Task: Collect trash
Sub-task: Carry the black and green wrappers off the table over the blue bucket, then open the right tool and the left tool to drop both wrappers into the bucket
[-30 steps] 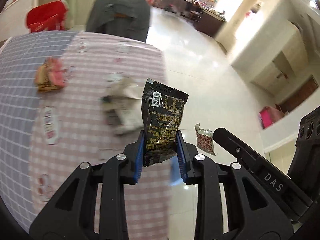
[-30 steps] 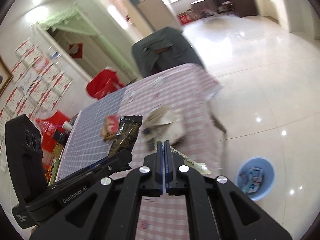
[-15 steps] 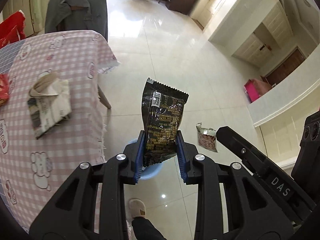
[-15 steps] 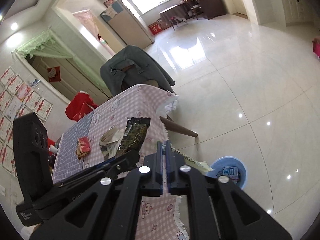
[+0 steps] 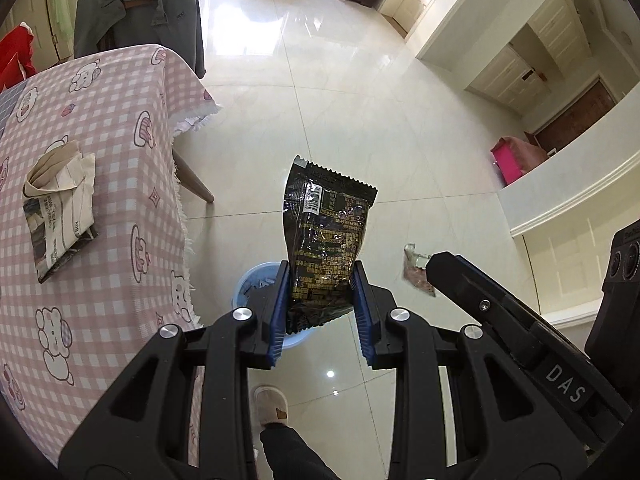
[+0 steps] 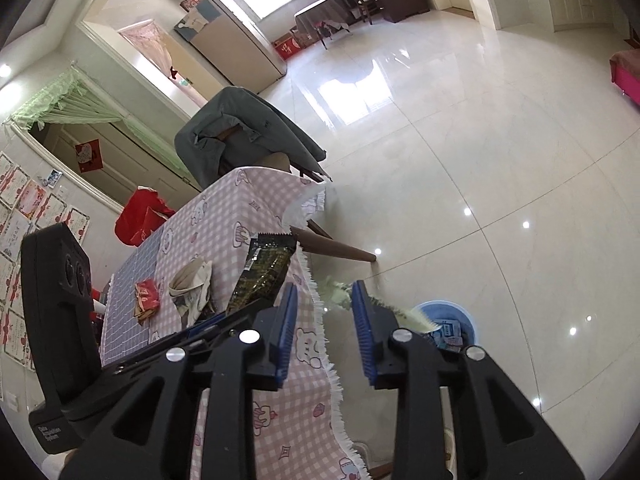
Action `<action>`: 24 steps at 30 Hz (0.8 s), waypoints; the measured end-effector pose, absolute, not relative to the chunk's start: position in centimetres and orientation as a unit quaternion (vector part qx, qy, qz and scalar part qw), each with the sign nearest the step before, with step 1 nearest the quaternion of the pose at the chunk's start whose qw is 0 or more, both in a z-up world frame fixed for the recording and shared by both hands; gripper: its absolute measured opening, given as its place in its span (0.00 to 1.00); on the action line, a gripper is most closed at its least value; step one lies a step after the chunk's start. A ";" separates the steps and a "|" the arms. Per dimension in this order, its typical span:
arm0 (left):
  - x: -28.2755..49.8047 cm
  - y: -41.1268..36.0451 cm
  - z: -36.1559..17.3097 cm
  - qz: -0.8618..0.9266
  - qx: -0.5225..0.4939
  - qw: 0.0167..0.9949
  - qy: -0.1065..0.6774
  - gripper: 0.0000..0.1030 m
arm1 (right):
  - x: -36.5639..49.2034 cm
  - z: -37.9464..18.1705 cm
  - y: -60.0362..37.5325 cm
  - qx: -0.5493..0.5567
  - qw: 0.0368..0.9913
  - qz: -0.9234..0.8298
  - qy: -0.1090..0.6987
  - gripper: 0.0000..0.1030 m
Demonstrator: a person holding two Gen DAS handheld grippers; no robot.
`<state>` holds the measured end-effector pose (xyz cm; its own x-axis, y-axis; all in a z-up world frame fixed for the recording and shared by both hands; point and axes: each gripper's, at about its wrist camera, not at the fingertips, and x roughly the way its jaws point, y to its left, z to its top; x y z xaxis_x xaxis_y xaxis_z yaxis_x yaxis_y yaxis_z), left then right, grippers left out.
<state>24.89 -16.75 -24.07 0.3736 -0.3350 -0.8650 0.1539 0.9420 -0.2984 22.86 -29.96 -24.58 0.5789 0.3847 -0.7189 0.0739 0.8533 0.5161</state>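
Pink-checked bench (image 5: 100, 184) on the left, and below its edge the blue bin (image 6: 466, 316) waits on the floor. Left tool (image 5: 320, 308) pinches the black wrapper (image 5: 326, 236) right above it. Right tool (image 6: 324, 326) is opening, its pale wrapper (image 6: 416, 315) slipping clear over the rim. Best play, I'd say: centre over the bin, then release.

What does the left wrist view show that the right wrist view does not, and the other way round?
Only the left wrist view: a slippered foot on the floor. Only the right wrist view: a red wrapper on the table, and the right gripper opening off a pale wrapper. Both: the black snack packet in the left gripper, the blue bin, the folded newspaper.
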 end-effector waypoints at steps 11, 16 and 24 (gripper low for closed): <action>26.0 -16.4 -25.2 -0.145 -0.082 0.820 0.547 0.29 | 23.4 -25.6 -30.7 0.258 0.838 0.088 0.473 0.43; 26.3 -15.6 -25.8 -0.137 -0.084 0.820 0.549 0.29 | 23.7 -25.8 -30.4 0.245 0.836 0.088 0.482 0.46; 26.2 -14.8 -26.0 -0.128 -0.089 0.818 0.553 0.29 | 23.8 -25.9 -30.0 0.238 0.839 0.097 0.479 0.44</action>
<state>26.23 -14.80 -26.00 0.3545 -0.3085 -0.8827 0.1119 0.9512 -0.2875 23.85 -29.99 -25.91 0.5221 0.3907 -0.7581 0.0655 0.8679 0.4924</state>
